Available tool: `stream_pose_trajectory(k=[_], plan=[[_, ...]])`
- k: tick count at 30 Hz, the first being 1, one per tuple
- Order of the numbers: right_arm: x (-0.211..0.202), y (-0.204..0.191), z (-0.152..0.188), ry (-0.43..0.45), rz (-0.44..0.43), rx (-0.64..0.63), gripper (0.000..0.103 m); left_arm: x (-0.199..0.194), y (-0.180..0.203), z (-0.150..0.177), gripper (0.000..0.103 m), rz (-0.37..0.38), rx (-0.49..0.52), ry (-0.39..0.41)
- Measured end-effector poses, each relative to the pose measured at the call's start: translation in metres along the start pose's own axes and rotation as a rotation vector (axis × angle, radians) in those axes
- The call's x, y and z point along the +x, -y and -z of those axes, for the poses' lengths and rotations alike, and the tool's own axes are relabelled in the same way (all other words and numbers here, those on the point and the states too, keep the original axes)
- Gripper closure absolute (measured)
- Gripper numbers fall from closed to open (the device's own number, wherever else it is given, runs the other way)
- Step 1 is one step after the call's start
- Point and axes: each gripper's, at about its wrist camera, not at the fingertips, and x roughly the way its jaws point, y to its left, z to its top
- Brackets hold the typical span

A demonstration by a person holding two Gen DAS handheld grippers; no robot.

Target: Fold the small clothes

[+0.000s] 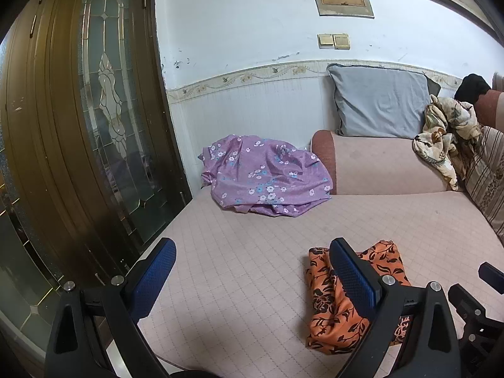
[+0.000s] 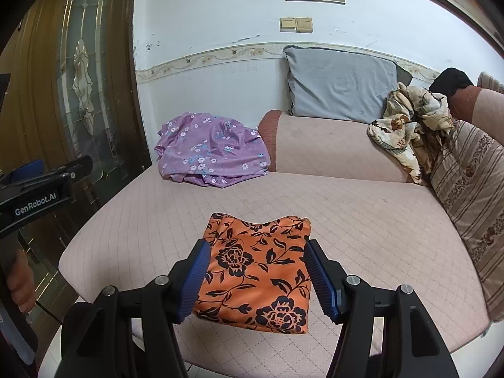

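An orange cloth with black flowers (image 2: 255,271) lies folded into a neat rectangle on the pink quilted sofa seat (image 2: 362,220). My right gripper (image 2: 256,278) is open, its blue pads either side of the folded cloth, just above it. My left gripper (image 1: 252,277) is open and empty to the left of the same cloth (image 1: 334,308), whose left part sits behind its right finger (image 1: 354,277). A crumpled purple flowered garment (image 1: 264,179) lies at the back of the seat; it also shows in the right wrist view (image 2: 214,151).
A grey pillow (image 2: 340,85) and a crumpled beige flowered cloth (image 2: 409,126) rest on the sofa back (image 2: 330,148). A striped cushion (image 2: 472,195) stands at the right. A brown glazed door (image 1: 94,119) is close on the left. The left gripper's body (image 2: 41,189) shows at the left edge.
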Motion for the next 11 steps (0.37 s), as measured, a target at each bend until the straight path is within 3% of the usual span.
stream_pose_trajectory(k=[11], plan=[[0.0059, -0.0008, 0.002, -0.011, -0.001, 0.001, 0.037, 0.0028, 0.0033, 0.0024, 0.005, 0.025, -0.002, 0.005]])
